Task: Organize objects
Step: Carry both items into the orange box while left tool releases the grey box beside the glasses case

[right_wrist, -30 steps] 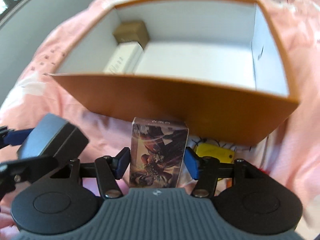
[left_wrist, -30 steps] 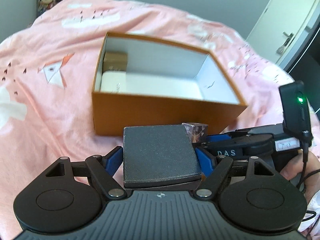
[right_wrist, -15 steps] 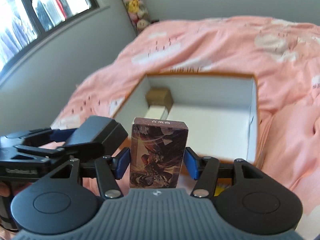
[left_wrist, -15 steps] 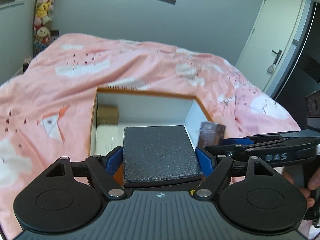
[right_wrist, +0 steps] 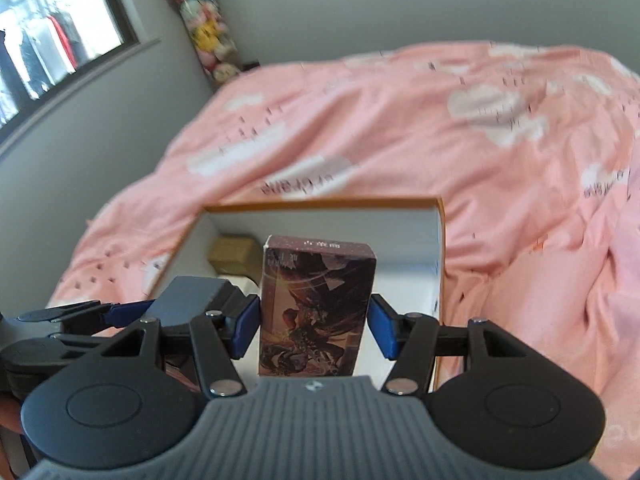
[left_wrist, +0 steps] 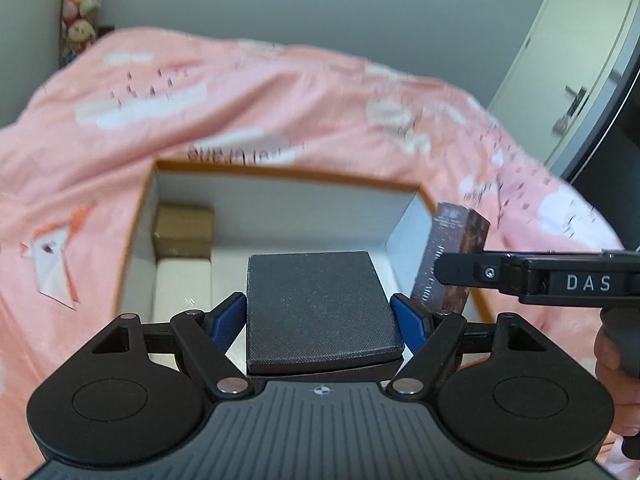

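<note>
Your right tool clamps one dark illustrated card box; your left tool clamps one textured black case. Two boxes sit in the orange box's far-left corner.

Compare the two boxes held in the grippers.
The black case is plain, matte and lies flat in the left gripper; the card box is printed with artwork and stands upright in the right gripper. The case looks wider, the card box narrower. Both hover over the orange box.

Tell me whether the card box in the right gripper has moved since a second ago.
Yes. The card box has risen: it sat low against the orange box's outer front wall, and now it is above the open interior.
</note>
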Available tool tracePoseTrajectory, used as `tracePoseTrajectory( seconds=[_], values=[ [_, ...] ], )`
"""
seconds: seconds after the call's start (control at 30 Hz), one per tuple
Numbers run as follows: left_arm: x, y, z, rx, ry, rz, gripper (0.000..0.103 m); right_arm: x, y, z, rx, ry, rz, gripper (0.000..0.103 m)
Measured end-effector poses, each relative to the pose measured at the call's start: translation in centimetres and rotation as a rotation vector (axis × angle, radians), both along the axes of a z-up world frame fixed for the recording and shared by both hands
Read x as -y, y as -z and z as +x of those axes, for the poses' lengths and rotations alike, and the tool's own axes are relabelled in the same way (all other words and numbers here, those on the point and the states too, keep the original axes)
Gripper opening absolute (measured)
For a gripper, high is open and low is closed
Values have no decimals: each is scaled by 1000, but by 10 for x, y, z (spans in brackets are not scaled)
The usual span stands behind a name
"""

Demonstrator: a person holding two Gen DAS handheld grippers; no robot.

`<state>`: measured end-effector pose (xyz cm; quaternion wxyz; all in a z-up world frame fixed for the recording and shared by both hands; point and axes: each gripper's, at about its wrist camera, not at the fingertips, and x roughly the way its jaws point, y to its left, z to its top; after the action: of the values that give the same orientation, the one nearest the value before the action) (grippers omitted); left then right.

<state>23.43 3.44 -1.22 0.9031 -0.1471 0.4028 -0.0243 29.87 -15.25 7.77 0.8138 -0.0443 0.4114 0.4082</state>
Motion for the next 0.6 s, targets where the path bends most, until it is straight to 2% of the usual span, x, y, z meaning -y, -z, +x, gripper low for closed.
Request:
tracePoseTrajectory(
  seconds=[0.23, 0.37, 0.53, 0.6],
  values=[
    [-9, 39, 25, -163, 28, -63, 90, -19, 37, 26, -92, -14, -77, 60],
    [-17, 51, 34, -240, 21, -64, 90, -30, 51, 30, -121, -38, -119, 60],
    [-24, 62, 38, -299, 7, -94, 90, -39, 63, 35, -147, -72, -147, 60],
    [-23, 66, 42, -320, -2, -79, 90, -42, 67, 38, -169, -79, -149, 60]
  ],
)
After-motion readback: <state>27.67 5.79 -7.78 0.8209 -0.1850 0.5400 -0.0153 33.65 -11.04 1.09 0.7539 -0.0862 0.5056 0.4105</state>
